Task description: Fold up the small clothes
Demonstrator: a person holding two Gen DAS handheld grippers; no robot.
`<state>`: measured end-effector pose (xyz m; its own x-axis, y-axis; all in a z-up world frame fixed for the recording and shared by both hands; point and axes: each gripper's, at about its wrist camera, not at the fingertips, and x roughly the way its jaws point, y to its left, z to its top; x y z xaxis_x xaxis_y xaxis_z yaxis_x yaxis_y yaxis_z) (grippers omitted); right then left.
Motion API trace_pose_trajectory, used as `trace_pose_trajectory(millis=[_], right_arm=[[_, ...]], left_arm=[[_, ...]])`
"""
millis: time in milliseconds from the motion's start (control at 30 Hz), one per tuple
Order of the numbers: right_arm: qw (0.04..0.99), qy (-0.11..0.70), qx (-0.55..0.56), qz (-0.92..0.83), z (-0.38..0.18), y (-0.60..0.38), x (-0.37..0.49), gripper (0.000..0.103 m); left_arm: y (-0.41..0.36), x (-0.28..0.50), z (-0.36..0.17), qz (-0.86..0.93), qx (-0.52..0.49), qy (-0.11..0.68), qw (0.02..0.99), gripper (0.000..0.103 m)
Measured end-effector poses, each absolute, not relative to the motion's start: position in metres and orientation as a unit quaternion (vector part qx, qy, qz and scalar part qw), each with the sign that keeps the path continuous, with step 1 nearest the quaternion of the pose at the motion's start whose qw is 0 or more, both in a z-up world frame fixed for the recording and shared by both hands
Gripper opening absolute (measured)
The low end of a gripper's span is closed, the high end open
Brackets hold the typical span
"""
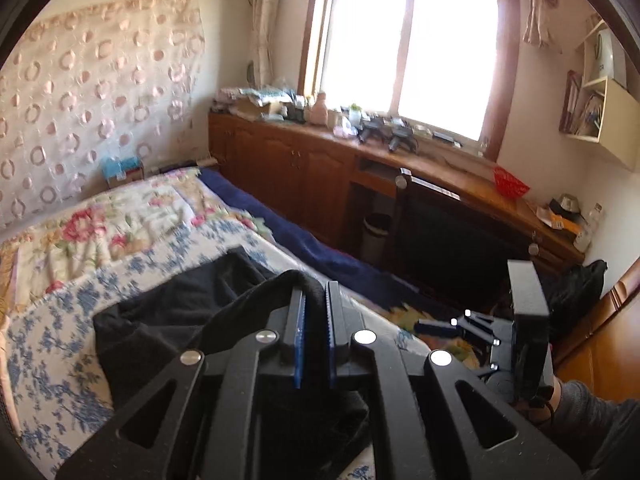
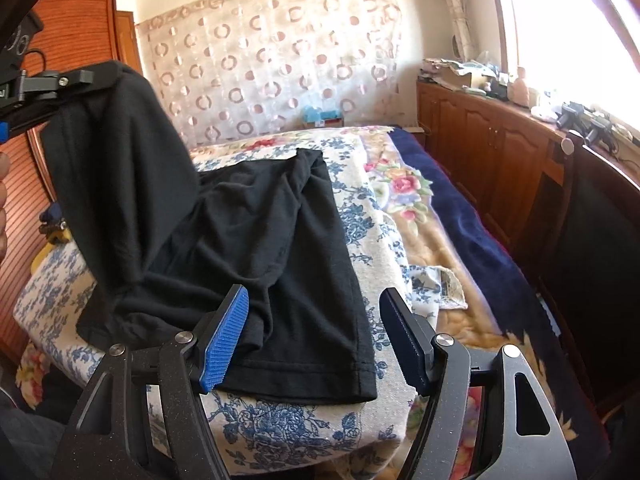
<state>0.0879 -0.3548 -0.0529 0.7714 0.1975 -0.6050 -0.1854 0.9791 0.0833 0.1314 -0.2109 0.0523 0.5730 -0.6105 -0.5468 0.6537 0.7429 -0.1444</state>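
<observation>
A black garment (image 2: 260, 220) lies spread on a blue-flowered cloth (image 2: 280, 420) on the bed. Its left part is lifted and hangs from my left gripper (image 2: 90, 78) at the upper left of the right wrist view. In the left wrist view, my left gripper (image 1: 316, 296) is shut, with a fold of the black garment (image 1: 168, 320) pinched between its blue pads. My right gripper (image 2: 316, 320) stands open just above the garment's near hem; the cloth lies below its jaws and neither pad touches it. The right gripper (image 1: 440, 324) also shows low at the right in the left wrist view.
The bed carries a flowered quilt (image 1: 100, 232) and a navy blanket (image 2: 472, 216) along its right edge. A wooden cabinet (image 1: 304, 168) with clutter runs under the window. A dark chair (image 1: 440, 232) and a bin (image 1: 376, 236) stand beside the bed. A wardrobe (image 2: 80, 32) is at the left.
</observation>
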Motion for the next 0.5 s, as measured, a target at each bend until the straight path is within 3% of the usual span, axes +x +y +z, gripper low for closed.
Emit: trace_pose_trajectory(millis=[33, 67, 133, 233, 500], right_arm=[[0.941, 0.322, 0.008, 0.101, -0.053, -0.356, 0.088, 0.07], [0.941, 0.322, 0.008, 0.1, -0.053, -0.356, 0.088, 0.07], [0.941, 0.323, 0.01, 0.099, -0.054, -0.358, 0.088, 0.07], [0.942, 0.323, 0.012, 0.095, -0.053, -0.362, 0.088, 0.07], [0.943, 0.317, 0.003, 0.1, -0.044, -0.354, 0.094, 0.07]], left_arm=[[-0.213, 0.132, 0.049, -0.364, 0.04, 0.301, 0.881, 0.012], [-0.214, 0.13, 0.047, -0.364, 0.042, 0.304, 0.879, 0.025], [-0.213, 0.125, 0.044, -0.365, 0.053, 0.308, 0.877, 0.042], [-0.206, 0.119, 0.044, -0.355, 0.056, 0.306, 0.882, 0.047], [-0.142, 0.107, 0.024, -0.285, 0.035, 0.307, 0.907, 0.048]])
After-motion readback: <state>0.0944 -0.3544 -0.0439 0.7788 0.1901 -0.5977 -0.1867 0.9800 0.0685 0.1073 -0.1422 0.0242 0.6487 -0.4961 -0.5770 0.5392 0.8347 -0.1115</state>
